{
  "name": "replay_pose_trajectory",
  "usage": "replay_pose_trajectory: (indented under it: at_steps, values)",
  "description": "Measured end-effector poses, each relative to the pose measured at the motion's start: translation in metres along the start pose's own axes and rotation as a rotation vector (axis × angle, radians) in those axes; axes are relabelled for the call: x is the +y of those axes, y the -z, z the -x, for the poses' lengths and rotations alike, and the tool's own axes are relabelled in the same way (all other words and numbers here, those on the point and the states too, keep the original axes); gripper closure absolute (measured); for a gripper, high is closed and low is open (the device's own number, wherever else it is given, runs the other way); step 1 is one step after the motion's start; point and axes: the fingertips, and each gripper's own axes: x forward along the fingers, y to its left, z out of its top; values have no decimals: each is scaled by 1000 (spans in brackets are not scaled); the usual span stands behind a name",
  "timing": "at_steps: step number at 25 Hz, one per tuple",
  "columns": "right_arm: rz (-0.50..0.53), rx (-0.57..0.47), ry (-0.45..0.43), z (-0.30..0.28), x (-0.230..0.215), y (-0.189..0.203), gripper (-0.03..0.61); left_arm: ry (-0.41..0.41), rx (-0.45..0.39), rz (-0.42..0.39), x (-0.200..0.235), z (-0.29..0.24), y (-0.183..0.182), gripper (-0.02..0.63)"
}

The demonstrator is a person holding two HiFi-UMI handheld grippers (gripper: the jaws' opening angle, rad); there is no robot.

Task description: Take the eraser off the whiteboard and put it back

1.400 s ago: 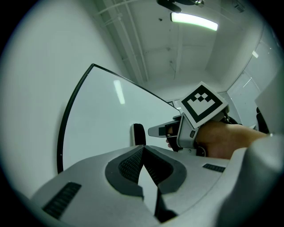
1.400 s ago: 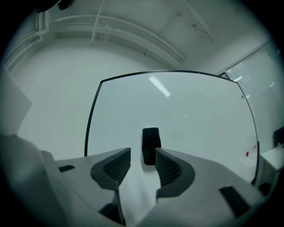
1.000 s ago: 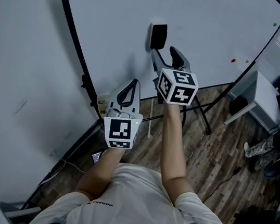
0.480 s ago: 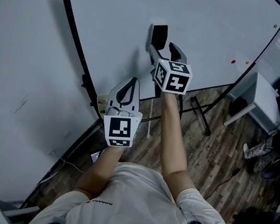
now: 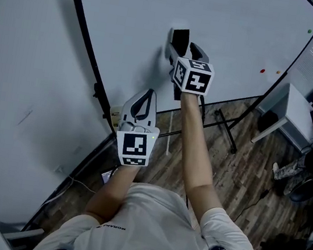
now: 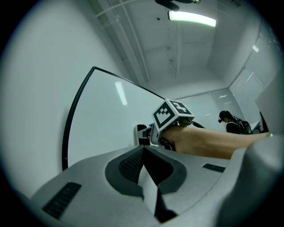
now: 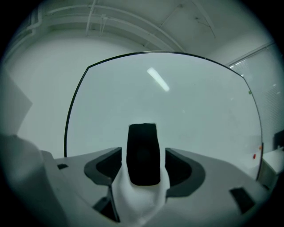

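A black eraser [image 5: 180, 37] clings to the whiteboard [image 5: 237, 22], upright near its lower part. My right gripper [image 5: 184, 45] points straight at the board, and its jaws have just been opening. They now stand wide with the eraser [image 7: 143, 153] between them. A gap shows on each side, so the pads do not press on it. My left gripper [image 5: 144, 96] hangs lower and nearer to me, away from the board, with its jaws closed together and nothing held. In the left gripper view, the left gripper [image 6: 143, 155] looks past the right hand's marker cube [image 6: 172, 114].
The whiteboard's black stand legs [image 5: 225, 124] spread over the wooden floor below the right arm. A small white table [image 5: 293, 109] stands at the right, with shoes and bags [image 5: 308, 169] beyond it. Red dots [image 5: 263, 70] sit on the board's right side. A person [image 6: 230, 122] stands far off.
My right gripper has moved up to the board and its jaws have spread, so they now straddle the eraser. The left gripper has stayed where it was.
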Motion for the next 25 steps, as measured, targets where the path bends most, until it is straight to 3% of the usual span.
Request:
replay_pose_trajectory:
  at_steps: [15,25]
  values:
    - [-70,-2,27,-16,-5,2,282,-14,27,13,5,9,9,611]
    - [0,14,38,-18,-3,3,343,-9,27,18,7,12,9,612]
